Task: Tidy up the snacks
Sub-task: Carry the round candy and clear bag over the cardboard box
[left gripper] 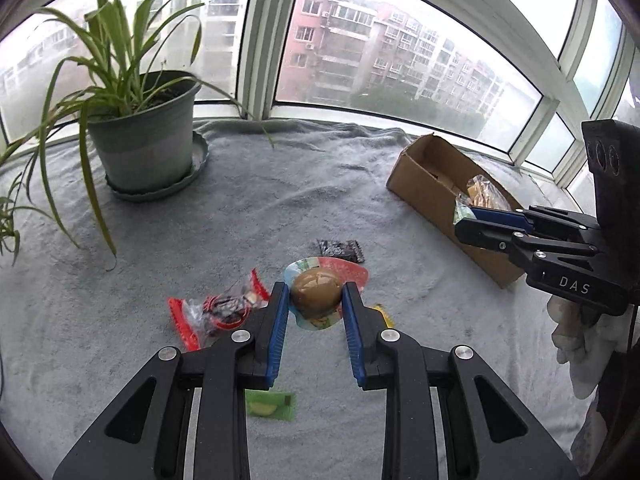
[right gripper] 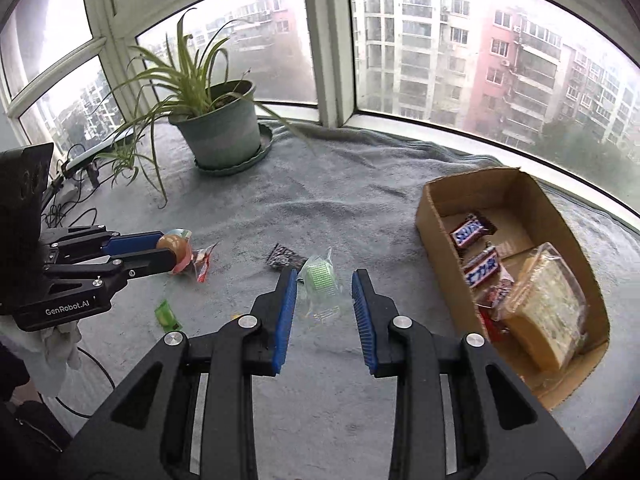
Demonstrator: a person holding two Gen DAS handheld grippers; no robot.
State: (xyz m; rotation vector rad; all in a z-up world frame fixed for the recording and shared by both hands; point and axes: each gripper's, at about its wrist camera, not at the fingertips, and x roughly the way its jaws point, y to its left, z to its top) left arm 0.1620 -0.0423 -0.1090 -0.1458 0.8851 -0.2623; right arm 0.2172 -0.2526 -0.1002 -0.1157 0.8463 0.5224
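Observation:
My left gripper (left gripper: 315, 295) is shut on a packaged brown egg (left gripper: 316, 293) and holds it just above the grey towel; it also shows in the right wrist view (right gripper: 173, 249). My right gripper (right gripper: 325, 285) is open, with a clear packet holding a green snack (right gripper: 320, 276) on the towel between its fingertips. A cardboard box (right gripper: 430, 216) at the right holds Snickers bars (right gripper: 469, 233) and a wrapped cake (right gripper: 548, 304). Loose on the towel lie a red-edged packet (left gripper: 212, 314), a dark packet (left gripper: 340, 249) and a small green packet (left gripper: 270, 405).
A potted spider plant (left gripper: 144, 136) stands on a saucer at the back left by the window. The grey towel (left gripper: 280, 200) covers the sill. Cables and a device (right gripper: 80, 164) lie at the far left in the right wrist view.

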